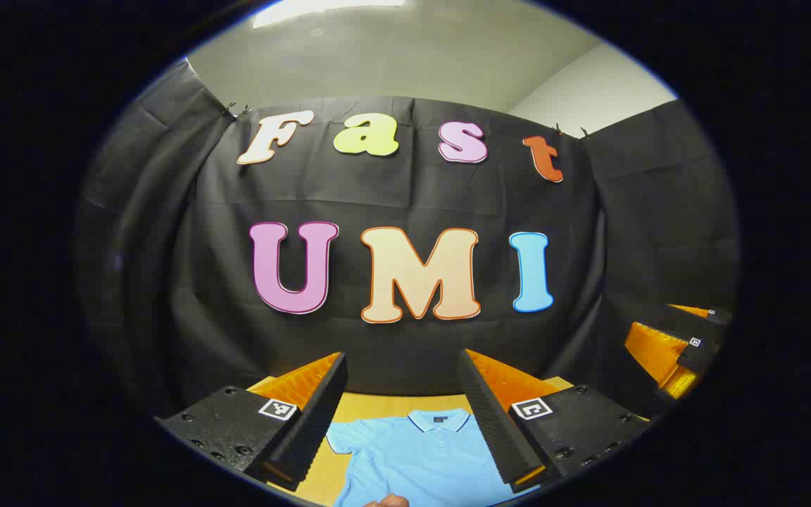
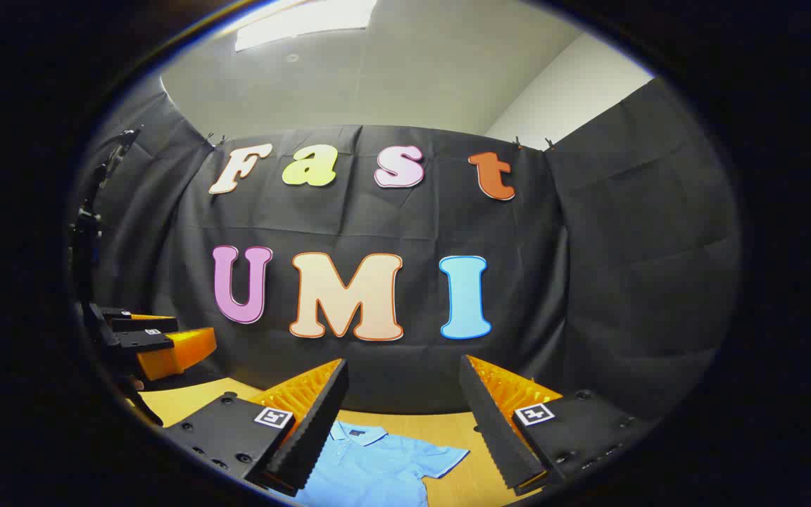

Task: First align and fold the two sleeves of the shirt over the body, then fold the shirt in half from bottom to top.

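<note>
A light blue polo shirt (image 1: 419, 458) lies flat on the wooden table (image 1: 367, 407), collar toward the wall, one short sleeve spread to the side. My left gripper (image 1: 401, 422) hovers above it, open, nothing between its fingers. In the right gripper view the same shirt (image 2: 370, 465) shows with its other sleeve (image 2: 448, 461) spread out, and my right gripper (image 2: 402, 426) hangs open over it, holding nothing. The right gripper (image 1: 673, 352) appears at the right edge of the left gripper view. The left gripper (image 2: 159, 348) appears at the left edge of the right gripper view.
The table (image 2: 187, 398) runs up to the black cloth wall behind it. A fingertip (image 1: 388, 501) of a hand peeks in at the bottom edge of the left gripper view, over the shirt.
</note>
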Action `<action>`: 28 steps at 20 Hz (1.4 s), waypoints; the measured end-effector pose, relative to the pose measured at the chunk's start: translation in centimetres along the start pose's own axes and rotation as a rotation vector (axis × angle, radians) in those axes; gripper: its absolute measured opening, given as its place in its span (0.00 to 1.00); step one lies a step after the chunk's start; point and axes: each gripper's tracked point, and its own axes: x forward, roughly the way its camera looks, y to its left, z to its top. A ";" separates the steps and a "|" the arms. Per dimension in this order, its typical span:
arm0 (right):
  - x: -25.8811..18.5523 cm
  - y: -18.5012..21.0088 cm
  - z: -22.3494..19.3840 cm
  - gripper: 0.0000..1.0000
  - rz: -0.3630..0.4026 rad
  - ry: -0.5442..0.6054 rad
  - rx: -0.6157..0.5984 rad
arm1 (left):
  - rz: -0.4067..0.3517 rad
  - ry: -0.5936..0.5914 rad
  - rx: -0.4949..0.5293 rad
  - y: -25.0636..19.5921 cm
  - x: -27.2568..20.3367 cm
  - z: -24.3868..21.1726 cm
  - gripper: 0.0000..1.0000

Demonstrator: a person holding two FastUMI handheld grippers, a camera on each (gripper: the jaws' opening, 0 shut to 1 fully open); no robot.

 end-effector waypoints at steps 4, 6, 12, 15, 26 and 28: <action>0.0 -0.3 -0.2 0.98 -0.010 0.011 0.009 | 0.006 -0.016 0.020 0.7 0.1 0.8 0.95; 0.1 -0.3 -0.4 0.98 -0.010 0.022 -0.009 | 0.015 -0.025 0.041 1.4 0.3 1.1 0.94; 0.0 -0.2 -0.3 0.98 0.002 0.022 -0.035 | 0.041 -0.004 0.019 2.3 0.2 0.4 0.95; -0.1 -0.2 -0.4 0.98 0.010 0.019 -0.037 | 0.044 0.006 0.020 2.0 -0.1 0.0 0.95; 3.2 -2.1 -5.4 0.98 0.024 0.108 -0.088 | 0.057 -0.001 0.052 2.0 -0.7 -0.3 0.94; 4.9 -3.1 -7.9 0.98 -0.005 0.166 -0.100 | 0.052 -0.003 0.048 2.2 0.0 -0.2 0.94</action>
